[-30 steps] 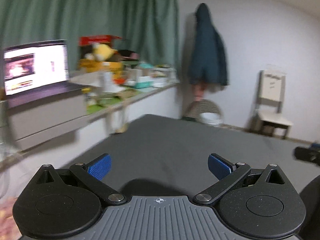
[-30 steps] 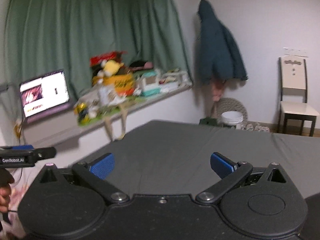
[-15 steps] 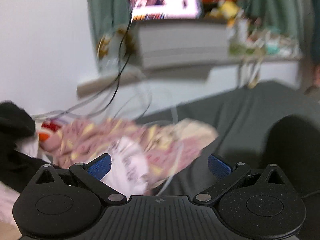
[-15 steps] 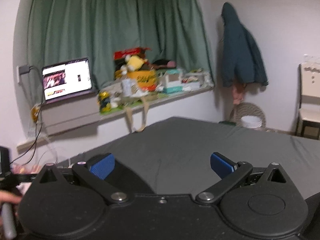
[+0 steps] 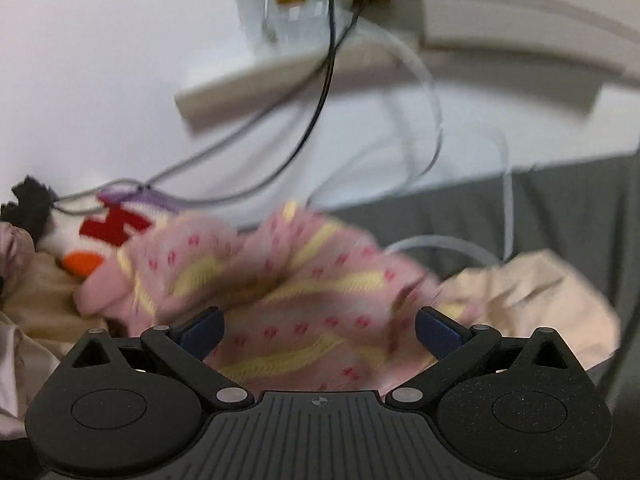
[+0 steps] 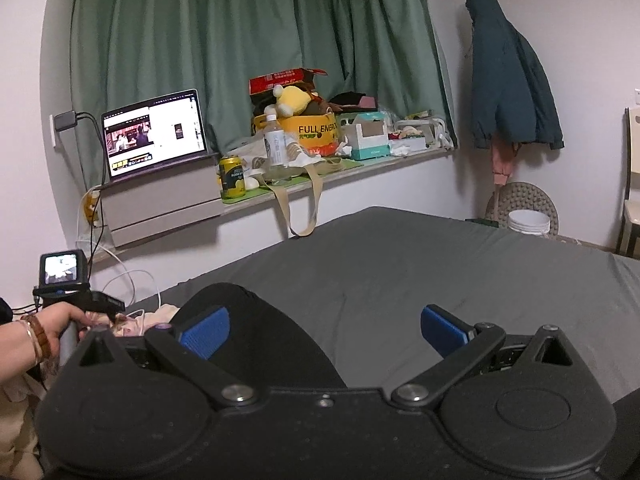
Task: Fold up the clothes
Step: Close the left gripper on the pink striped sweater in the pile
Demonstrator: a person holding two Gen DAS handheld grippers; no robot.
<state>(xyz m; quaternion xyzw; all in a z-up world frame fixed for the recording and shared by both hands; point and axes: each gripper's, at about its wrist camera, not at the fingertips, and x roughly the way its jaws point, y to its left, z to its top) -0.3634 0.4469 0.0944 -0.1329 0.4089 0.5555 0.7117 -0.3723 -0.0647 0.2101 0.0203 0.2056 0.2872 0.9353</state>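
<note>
Grey bedding [image 6: 400, 272] covered the bed that served as the work surface. Nearest the left wrist camera, the left gripper [image 5: 318, 330] hung with its blue-padded fingers spread wide and empty, just above a crumpled pink garment with yellow stripes and small red marks [image 5: 288, 280]. That garment lay at the bed's edge, touching a cream cloth [image 5: 532, 296] on its right, with white and black cables [image 5: 320, 92] trailing down the wall behind. In the right wrist view, the right gripper [image 6: 324, 330] was likewise wide open and empty over a black-clad knee [image 6: 256, 328]. Farther off, an open laptop [image 6: 154, 132] sat on a cluttered shelf before green curtains [image 6: 240, 40].
</note>
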